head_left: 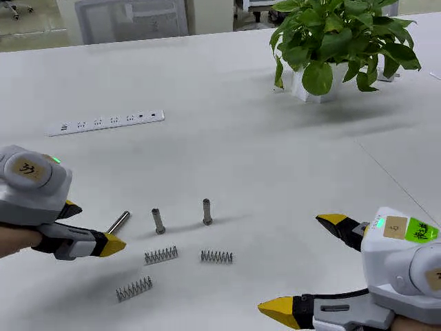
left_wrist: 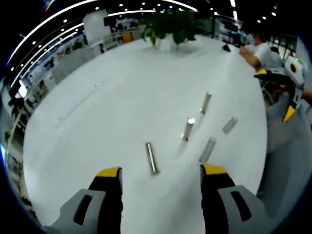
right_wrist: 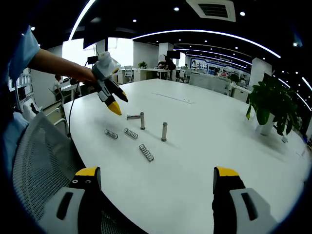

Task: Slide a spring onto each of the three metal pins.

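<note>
Springs lie loose on the white table, none on a pin: the left spring, the middle spring and the right spring. Just behind them stand the left upright pin and the right upright pin. The lying pin rests flat near the left gripper, whose jaws are spread and hold nothing. The right gripper hovers apart from the springs, its jaws also wide and empty.

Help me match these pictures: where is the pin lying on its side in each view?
Head view: lying pin lower left, left of two upright pins.
Left gripper view: low centre, nearest the camera.
Right gripper view: left of centre, above the springs.
Shared landmark: potted plant.
</note>
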Available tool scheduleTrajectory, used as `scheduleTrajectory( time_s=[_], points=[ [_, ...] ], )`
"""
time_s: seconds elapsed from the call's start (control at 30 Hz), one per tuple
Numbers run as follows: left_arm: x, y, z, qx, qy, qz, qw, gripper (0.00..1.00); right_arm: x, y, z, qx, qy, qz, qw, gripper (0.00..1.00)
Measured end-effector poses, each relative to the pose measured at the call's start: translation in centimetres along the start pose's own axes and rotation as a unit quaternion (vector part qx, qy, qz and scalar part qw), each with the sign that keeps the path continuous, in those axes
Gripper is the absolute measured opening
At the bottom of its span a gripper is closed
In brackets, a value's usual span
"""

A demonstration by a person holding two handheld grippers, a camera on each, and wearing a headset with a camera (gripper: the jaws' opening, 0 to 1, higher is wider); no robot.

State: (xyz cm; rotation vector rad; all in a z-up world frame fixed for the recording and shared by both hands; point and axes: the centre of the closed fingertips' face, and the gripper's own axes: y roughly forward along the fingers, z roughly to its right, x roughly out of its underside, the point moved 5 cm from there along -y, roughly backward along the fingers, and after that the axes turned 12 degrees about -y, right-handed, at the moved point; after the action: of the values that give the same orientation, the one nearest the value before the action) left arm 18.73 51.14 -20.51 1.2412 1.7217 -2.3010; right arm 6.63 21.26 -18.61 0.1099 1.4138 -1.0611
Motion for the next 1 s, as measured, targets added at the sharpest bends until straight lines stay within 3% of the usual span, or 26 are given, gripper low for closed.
scheduleTrajectory(
  time_s=[0.67, 1.0],
  points=[
    [-2.1, 3.8, -1.2, 0.001, -0.003, -0.051, 0.9987, 0.35, 0.2, 0.1, 0.1, 0.002, 0.002, -0.008, 1.0, 0.97],
    [-1.9, 5.5, -1.4, -0.002, -0.021, -0.076, 0.9969, 0.24, 0.4, 0.1, 0.1, 0.002, 0.004, -0.013, 0.9999, 0.96]
  ],
)
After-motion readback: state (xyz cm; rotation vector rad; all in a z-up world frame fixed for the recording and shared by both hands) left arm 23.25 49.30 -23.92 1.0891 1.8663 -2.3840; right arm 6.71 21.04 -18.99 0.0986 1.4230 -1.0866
